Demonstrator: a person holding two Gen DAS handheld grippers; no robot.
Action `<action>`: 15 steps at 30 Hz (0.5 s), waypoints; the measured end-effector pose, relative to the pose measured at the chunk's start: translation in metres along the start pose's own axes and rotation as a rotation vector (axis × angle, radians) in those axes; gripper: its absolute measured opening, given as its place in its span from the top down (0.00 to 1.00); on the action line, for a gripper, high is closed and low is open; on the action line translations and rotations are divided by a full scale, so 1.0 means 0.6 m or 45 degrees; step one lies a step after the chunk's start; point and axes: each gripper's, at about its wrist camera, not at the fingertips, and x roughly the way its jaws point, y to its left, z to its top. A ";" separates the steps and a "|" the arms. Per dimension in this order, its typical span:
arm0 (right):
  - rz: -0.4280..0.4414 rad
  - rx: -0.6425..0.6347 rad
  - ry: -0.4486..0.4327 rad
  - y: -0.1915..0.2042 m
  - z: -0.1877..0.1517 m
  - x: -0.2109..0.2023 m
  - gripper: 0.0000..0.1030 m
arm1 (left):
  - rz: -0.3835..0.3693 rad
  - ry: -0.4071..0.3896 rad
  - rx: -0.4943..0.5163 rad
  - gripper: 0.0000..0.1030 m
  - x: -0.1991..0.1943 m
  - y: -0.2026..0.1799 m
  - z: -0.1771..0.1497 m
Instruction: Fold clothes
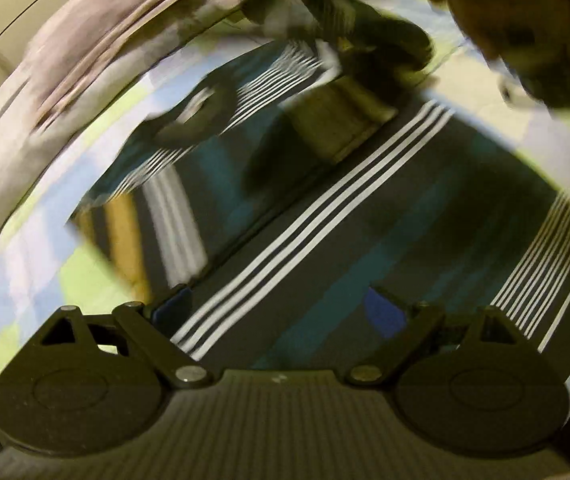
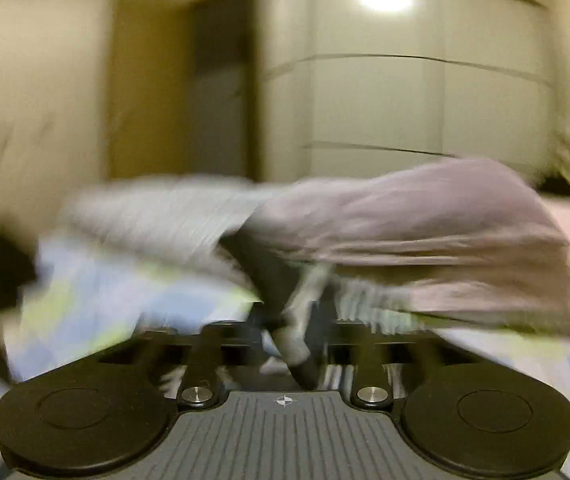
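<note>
Left wrist view looks down on a dark striped shirt (image 1: 365, 216) that lies spread out on a bed sheet (image 1: 37, 272) with pale blue, green and white squares. The shirt is dark grey with teal bands and thin white lines. Its collar (image 1: 201, 116) sits toward the top left, and a tan patch (image 1: 345, 120) shows near the neck. The left tongs (image 1: 281, 308) hang just over the shirt with the two blue-tipped fingers (image 1: 171, 308) far apart, so the tongs are wide and hold nothing. A pile of pinkish-grey cloth (image 1: 97, 36) lies along the far edge of the bed, past the collar. At the top right a hand (image 1: 545, 32) grips the other dark tool above the shirt, but it is very blurry. Right wrist view is blurry too. The right tongs (image 2: 289, 356) point across the bed, and a strip of dark cloth with white lines, the same striped shirt (image 2: 293, 320), comes up between the two sides of the tongs. It looks pinched there, but the finger tips are hidden by the cloth and the blur, so I cannot tell for sure how far they are closed. Behind it lie the pinkish-grey cloth (image 2: 425, 232) and a light grey cloth (image 2: 157, 216) on the checked sheet (image 2: 105, 292). Farther back are a cream cupboard (image 2: 425, 80) with a bright light spot on it and a dark door (image 2: 221, 80).
</note>
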 end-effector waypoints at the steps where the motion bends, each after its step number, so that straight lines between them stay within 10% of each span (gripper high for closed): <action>1: 0.050 0.018 0.049 0.025 -0.013 0.010 0.22 | 0.006 0.009 -0.027 0.12 0.000 0.011 -0.021; 8: 0.010 0.160 0.394 0.069 -0.088 0.025 0.22 | -0.020 0.003 -0.213 0.12 0.028 0.089 -0.095; 15: -0.262 0.322 0.607 -0.016 -0.130 0.003 0.22 | -0.212 -0.122 -0.457 0.18 0.118 0.163 -0.016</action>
